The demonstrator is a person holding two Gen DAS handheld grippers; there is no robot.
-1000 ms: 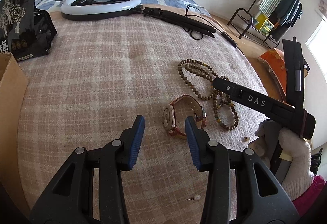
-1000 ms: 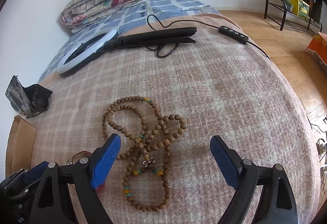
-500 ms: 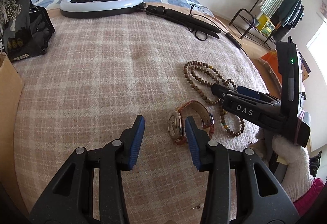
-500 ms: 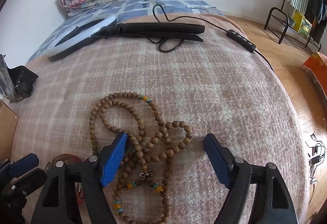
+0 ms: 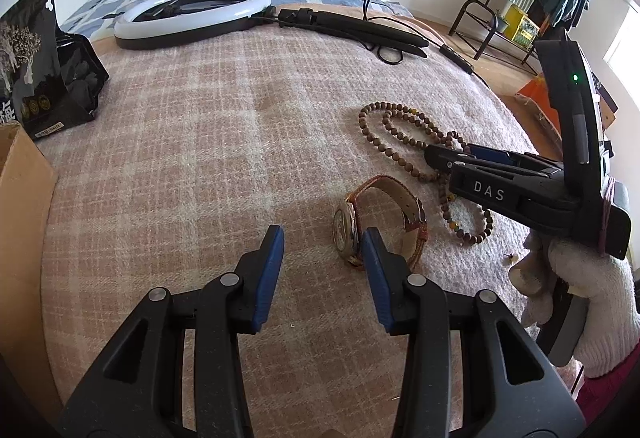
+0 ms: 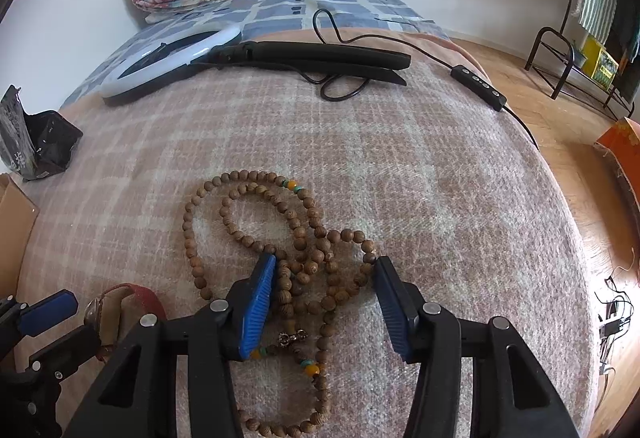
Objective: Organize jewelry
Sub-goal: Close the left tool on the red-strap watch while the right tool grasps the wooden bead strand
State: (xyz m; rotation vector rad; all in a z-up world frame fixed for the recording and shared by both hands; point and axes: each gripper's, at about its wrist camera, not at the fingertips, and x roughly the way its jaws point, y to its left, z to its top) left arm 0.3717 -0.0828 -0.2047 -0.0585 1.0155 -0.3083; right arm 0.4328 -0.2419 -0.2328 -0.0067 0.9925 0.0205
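Observation:
A long string of wooden beads lies tangled on the plaid blanket, with orange and green beads in it. My right gripper is down over the tangle with its jaws closing. The bead cluster lies between the blue pads, not clamped. From the left wrist view the right gripper reaches in over the beads, held by a white-gloved hand. A brown-strapped watch stands on edge just past my left gripper, which is open with nothing in it.
A ring light and its black folded stand lie at the blanket's far side, cable trailing right. A black bag and a cardboard box sit at the left. A tiny earring lies by the glove.
The right gripper's jaws have narrowed from wide open and moved forward so the bead tangle now sits between them. The left gripper has barely shifted, keeping the same gap.

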